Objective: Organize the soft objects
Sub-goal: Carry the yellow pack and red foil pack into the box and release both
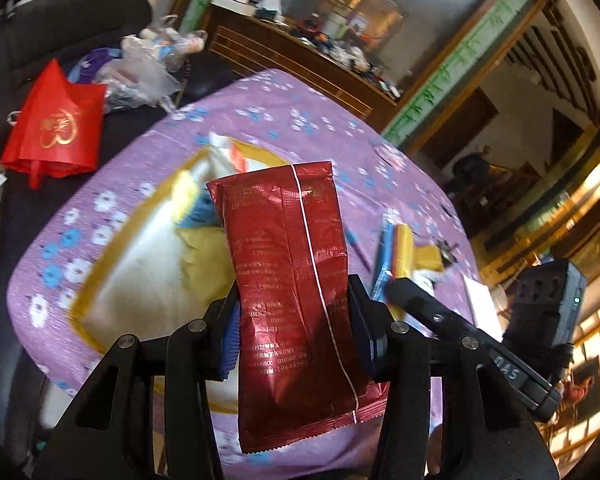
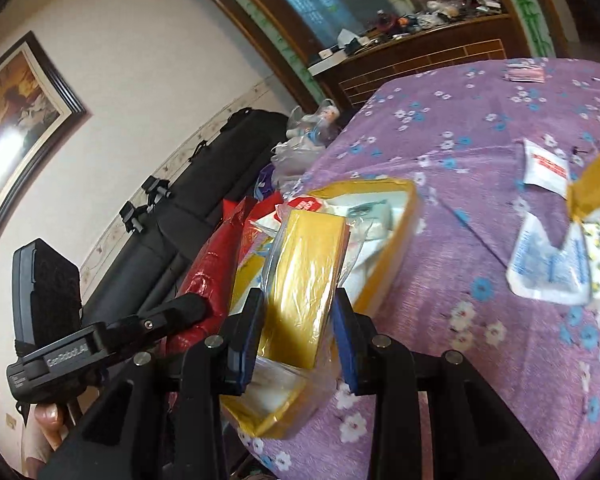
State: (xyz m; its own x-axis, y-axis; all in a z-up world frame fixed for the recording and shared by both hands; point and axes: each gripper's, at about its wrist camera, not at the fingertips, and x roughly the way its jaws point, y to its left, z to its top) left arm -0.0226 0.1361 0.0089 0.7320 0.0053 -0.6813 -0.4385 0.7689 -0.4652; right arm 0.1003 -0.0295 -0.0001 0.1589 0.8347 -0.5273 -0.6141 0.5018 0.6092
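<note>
My left gripper (image 1: 294, 312) is shut on a dark red foil packet (image 1: 288, 264) and holds it upright above a white box with a yellow rim (image 1: 140, 264) on the purple flowered tablecloth (image 1: 300, 120). My right gripper (image 2: 298, 324) is shut on a yellow pack in clear plastic wrap (image 2: 306, 276), held over the same yellow-rimmed box (image 2: 384, 276), which holds several soft packets. The red packet also shows in the right wrist view (image 2: 208, 280), left of the yellow pack. The right gripper shows in the left wrist view (image 1: 400, 284).
Loose packets lie on the cloth: white, blue-white and mustard ones (image 2: 548, 264), and a white one with red print (image 2: 546, 166). A red bag (image 1: 56, 128) and plastic bags (image 1: 140, 72) lie on a dark sofa. A wooden cabinet (image 1: 300, 64) stands behind.
</note>
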